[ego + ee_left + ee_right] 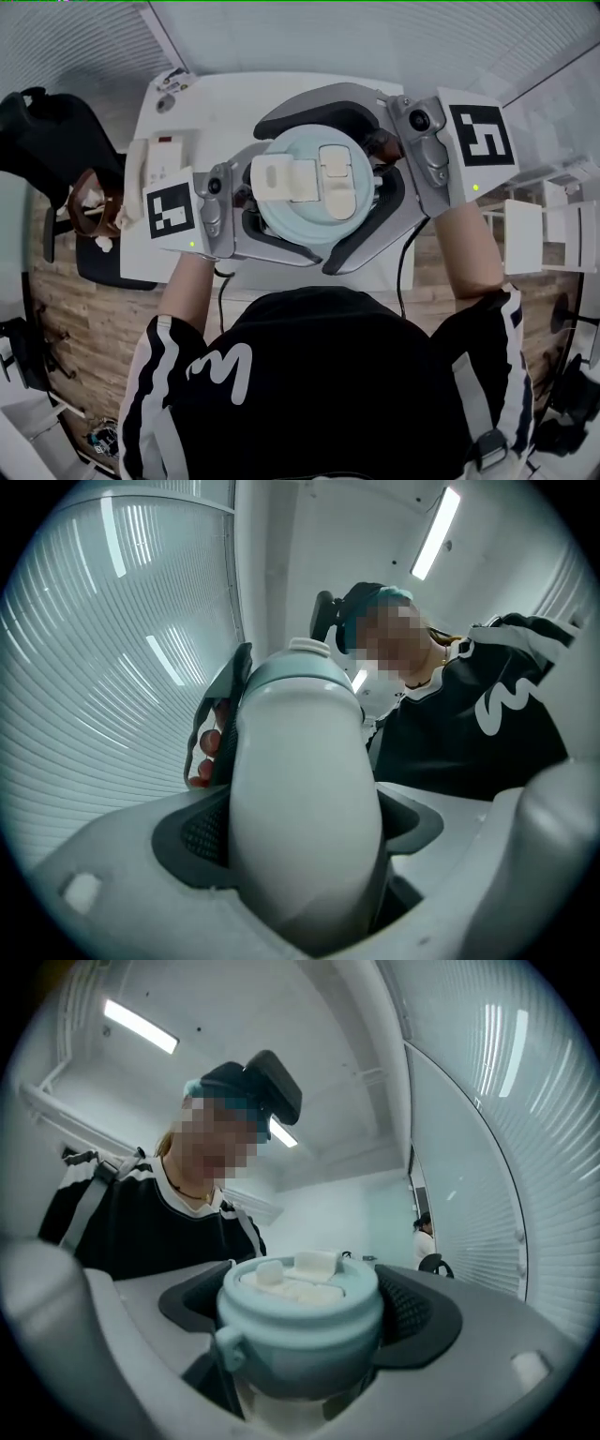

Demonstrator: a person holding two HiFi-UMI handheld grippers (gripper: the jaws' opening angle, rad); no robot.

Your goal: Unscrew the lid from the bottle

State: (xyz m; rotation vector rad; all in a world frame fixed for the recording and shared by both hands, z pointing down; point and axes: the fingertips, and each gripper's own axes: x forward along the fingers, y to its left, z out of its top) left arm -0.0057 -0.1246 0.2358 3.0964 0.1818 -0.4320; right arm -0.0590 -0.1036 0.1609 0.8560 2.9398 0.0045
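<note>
Bottle (300, 761) hangs in mid-air before your chest, white body clamped in your left gripper (302, 832), pale blue lid (300, 1283) clasped by your right gripper (298, 1321). Twist with either grip slack and pads skid, or it drops to the table (234, 94).
</note>
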